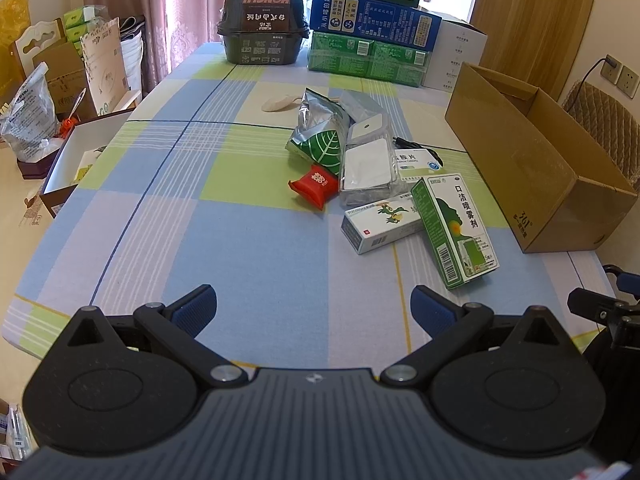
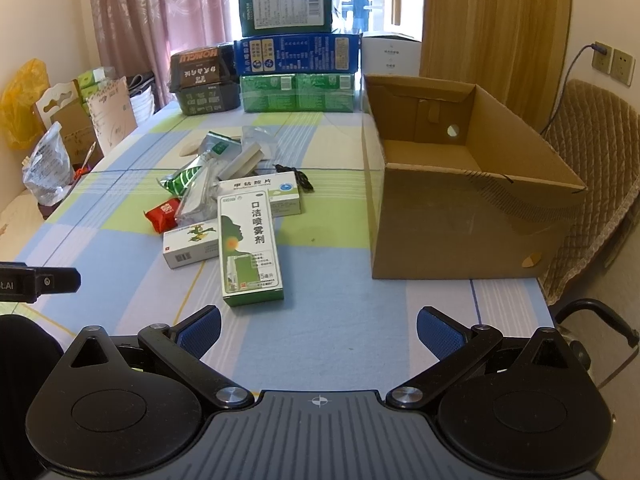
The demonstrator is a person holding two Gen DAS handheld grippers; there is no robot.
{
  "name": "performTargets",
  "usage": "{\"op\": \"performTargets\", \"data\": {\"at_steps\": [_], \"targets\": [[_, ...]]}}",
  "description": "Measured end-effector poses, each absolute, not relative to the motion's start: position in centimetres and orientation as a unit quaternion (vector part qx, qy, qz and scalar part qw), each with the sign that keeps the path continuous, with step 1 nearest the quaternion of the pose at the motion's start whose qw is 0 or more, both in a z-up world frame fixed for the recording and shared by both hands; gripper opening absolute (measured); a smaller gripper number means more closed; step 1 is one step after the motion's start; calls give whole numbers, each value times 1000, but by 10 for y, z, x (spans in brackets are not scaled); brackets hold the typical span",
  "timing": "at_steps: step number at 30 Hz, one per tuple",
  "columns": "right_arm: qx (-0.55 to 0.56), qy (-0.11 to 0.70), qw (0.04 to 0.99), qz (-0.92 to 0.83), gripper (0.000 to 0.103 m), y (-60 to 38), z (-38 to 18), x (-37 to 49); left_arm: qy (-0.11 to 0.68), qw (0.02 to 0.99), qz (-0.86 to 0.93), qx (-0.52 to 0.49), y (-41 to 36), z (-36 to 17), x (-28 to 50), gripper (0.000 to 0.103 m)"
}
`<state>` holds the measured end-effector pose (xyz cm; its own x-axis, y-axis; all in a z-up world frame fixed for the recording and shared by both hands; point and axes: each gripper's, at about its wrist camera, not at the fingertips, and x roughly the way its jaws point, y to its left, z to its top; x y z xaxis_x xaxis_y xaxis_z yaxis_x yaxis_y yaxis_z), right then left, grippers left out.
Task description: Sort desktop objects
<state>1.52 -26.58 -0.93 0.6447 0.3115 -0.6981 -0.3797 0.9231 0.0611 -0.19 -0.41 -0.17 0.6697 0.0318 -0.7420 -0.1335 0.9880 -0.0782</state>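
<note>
A heap of small items lies mid-table: a green-and-white spray box [image 1: 454,228] [image 2: 249,246], a white medicine box [image 1: 380,224] [image 2: 191,247], a red packet [image 1: 314,186] [image 2: 163,213], a silver-and-green foil bag [image 1: 320,132] [image 2: 184,176], clear packs with white pads [image 1: 366,168] and another white box [image 2: 266,194]. An open cardboard box [image 1: 536,168] [image 2: 460,184] stands to their right, nothing visible inside it. My left gripper [image 1: 314,312] is open, short of the heap. My right gripper [image 2: 318,332] is open, just below the spray box.
Stacked green and blue cartons [image 1: 372,28] [image 2: 296,60] and a black food box [image 1: 262,30] [image 2: 204,80] stand at the table's far end. A chair [image 2: 592,184] is right of the table. Boxes and bags [image 1: 60,80] crowd the left side. The checked tablecloth [image 1: 240,240] is bare near me.
</note>
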Motion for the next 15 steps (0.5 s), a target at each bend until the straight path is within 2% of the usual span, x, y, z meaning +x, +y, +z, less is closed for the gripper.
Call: {"op": "performTargets", "data": {"at_steps": [15], "targets": [[-52, 368, 897, 240, 101, -234, -13, 26, 420, 907, -31, -21, -1, 12, 18, 102]]}}
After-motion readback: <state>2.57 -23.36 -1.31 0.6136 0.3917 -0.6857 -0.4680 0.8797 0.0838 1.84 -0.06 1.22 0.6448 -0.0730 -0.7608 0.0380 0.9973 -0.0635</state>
